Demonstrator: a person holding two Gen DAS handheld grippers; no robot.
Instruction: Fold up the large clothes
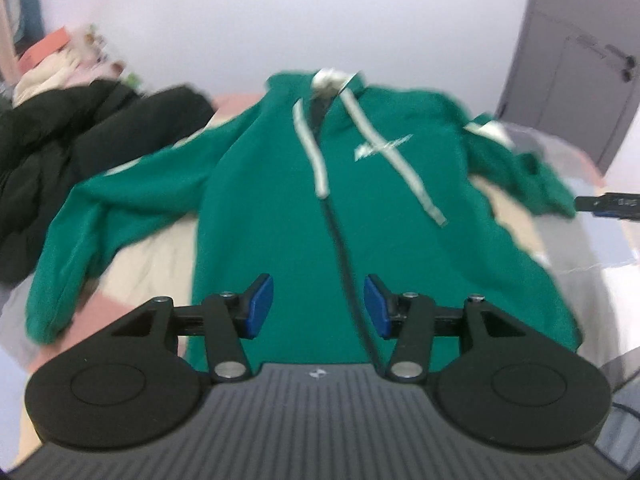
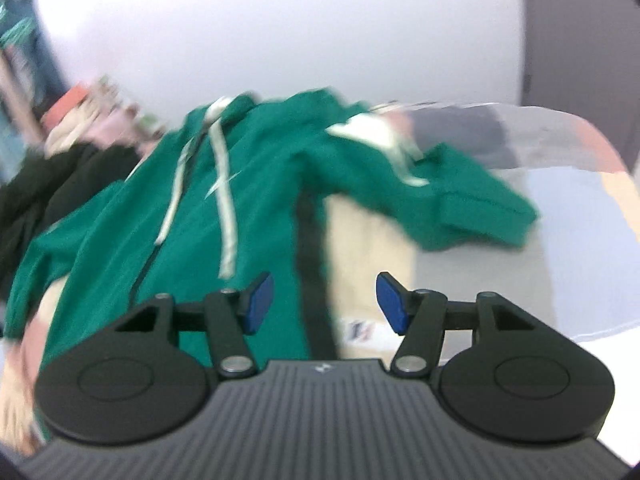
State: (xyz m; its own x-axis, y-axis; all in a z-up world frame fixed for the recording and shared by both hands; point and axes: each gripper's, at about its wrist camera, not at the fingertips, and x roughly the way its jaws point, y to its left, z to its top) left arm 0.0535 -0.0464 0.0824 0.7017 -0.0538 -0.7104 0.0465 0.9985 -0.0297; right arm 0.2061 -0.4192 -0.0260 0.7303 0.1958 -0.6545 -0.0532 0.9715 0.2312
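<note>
A green zip hoodie [image 1: 280, 208] with white drawstrings lies face up and spread out on the bed, hood at the far end, both sleeves out to the sides. My left gripper [image 1: 319, 306] hovers open above the hoodie's lower hem near the zip, with nothing between its blue pads. In the right wrist view the same hoodie [image 2: 260, 184] stretches away to the left, its right sleeve [image 2: 460, 200] bunched up on the bedcover. My right gripper [image 2: 325, 304] is open too, above the hoodie's right side edge, holding nothing. The tip of the right gripper [image 1: 608, 204] shows at the left wrist view's right edge.
A black puffy jacket [image 1: 80, 152] lies heaped on the bed to the left of the hoodie. Folded clothes [image 1: 56, 60] are piled behind it. The patchwork bedcover [image 2: 520, 248] extends to the right. A white wall [image 1: 320, 8] and a grey door [image 1: 580, 80] stand behind the bed.
</note>
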